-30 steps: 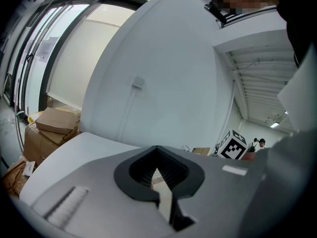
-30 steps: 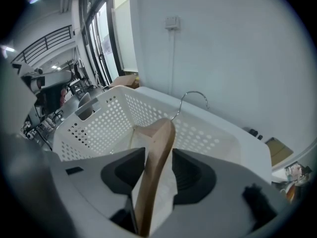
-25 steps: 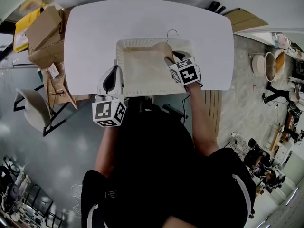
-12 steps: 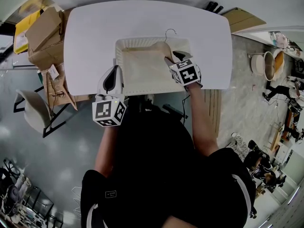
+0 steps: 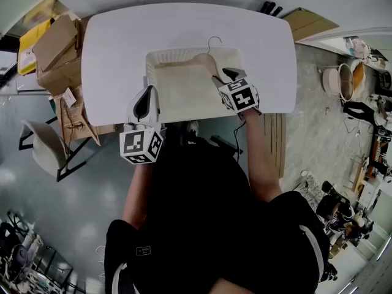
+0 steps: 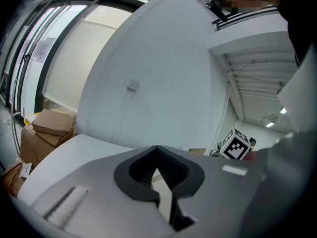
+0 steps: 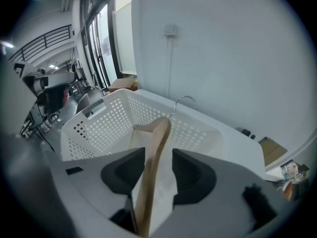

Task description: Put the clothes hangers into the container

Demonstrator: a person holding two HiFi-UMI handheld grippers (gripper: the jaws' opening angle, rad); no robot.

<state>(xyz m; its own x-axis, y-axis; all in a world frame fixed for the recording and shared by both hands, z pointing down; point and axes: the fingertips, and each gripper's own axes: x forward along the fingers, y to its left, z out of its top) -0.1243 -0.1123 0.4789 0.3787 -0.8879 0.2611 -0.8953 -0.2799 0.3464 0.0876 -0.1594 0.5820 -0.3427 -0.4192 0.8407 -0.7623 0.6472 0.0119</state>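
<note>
Our right gripper (image 7: 158, 158) has its jaws parted around a wooden hanger (image 7: 157, 131) that stands tilted inside the white perforated basket (image 7: 97, 129). Our left gripper (image 6: 159, 171), jaws together and empty, hovers by the basket's near-left corner.

Bright even indoor light, strong fisheye warp w/ dark vignette corners, soft shadows.

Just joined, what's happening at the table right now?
A person works two handheld grippers at a white table. The right gripper is over the white basket with a wooden hanger between its jaws; the jaws stand apart, so the hanger looks released or nearly so. The left gripper sits empty at the table's near edge, jaws together.
</note>
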